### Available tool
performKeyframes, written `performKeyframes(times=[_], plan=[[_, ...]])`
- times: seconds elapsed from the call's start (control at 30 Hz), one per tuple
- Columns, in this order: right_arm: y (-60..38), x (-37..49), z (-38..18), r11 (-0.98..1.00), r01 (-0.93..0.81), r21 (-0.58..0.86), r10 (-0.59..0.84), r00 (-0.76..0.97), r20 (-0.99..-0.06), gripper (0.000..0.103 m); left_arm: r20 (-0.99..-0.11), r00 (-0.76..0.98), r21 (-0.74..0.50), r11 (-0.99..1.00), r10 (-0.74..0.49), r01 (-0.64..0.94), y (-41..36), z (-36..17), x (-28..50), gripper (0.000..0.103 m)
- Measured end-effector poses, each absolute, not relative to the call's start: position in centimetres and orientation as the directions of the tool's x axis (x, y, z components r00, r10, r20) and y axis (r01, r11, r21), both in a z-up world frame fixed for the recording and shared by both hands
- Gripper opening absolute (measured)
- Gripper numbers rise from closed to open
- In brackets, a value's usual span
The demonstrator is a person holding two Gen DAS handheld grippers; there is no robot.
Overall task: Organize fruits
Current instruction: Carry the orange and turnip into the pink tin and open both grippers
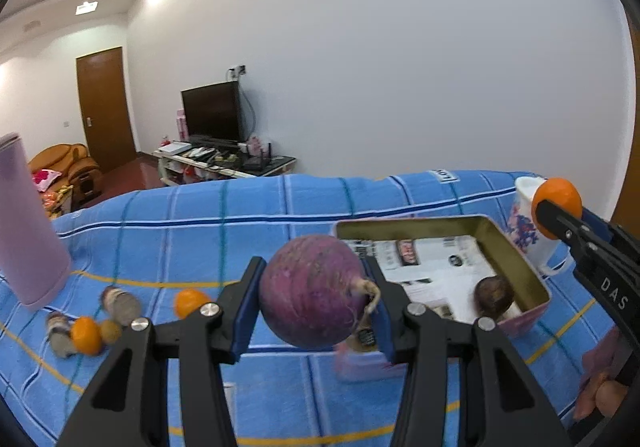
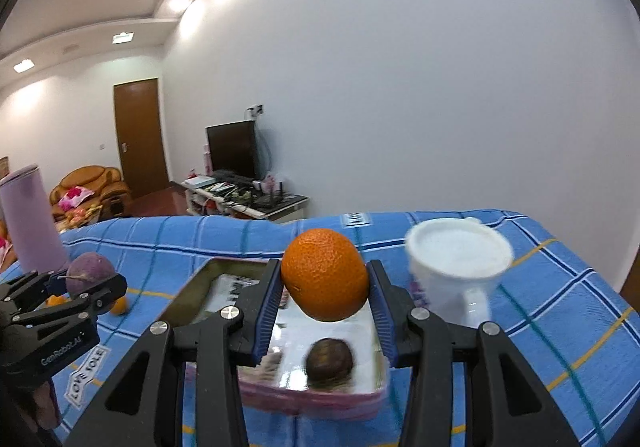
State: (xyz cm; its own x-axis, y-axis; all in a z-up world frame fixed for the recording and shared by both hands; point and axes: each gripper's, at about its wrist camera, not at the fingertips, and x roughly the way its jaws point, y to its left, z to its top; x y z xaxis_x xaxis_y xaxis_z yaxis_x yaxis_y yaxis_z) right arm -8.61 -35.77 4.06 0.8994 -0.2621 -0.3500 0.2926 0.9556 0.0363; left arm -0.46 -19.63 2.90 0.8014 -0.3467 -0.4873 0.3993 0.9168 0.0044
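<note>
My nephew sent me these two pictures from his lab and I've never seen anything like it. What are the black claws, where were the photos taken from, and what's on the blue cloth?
The claws are two handheld grippers with a camera on each, so each picture looks along one gripper. The left gripper grips a purple fruit; the right gripper grips an orange. On the cloth sit a tin holding one dark fruit, a white mug, a lilac tumbler and loose fruit.
</note>
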Motion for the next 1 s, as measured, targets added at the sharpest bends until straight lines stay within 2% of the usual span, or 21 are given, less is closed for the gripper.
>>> performKeyframes(times=[0.2,0.47,1.0], plan=[[-38.0,-7.4,3.4,0.95,0.292,0.106,-0.231,0.891,-0.391,0.044,-0.504,0.78,0.003,0.903,-0.37,0.43,-23.6,2.3,0.6,0.05],[-38.2,-3.8,1.7,0.961,0.267,0.067,-0.205,0.858,-0.471,0.045,-0.559,0.744,0.024,0.889,-0.367,0.457,-27.6,0.2,1.4,0.05],[-38.6,-1.4,-0.2,0.973,0.169,0.157,-0.048,0.815,-0.577,0.046,-0.62,0.702,0.029,0.883,-0.351,0.468,-28.6,-0.4,2.4,0.051]])
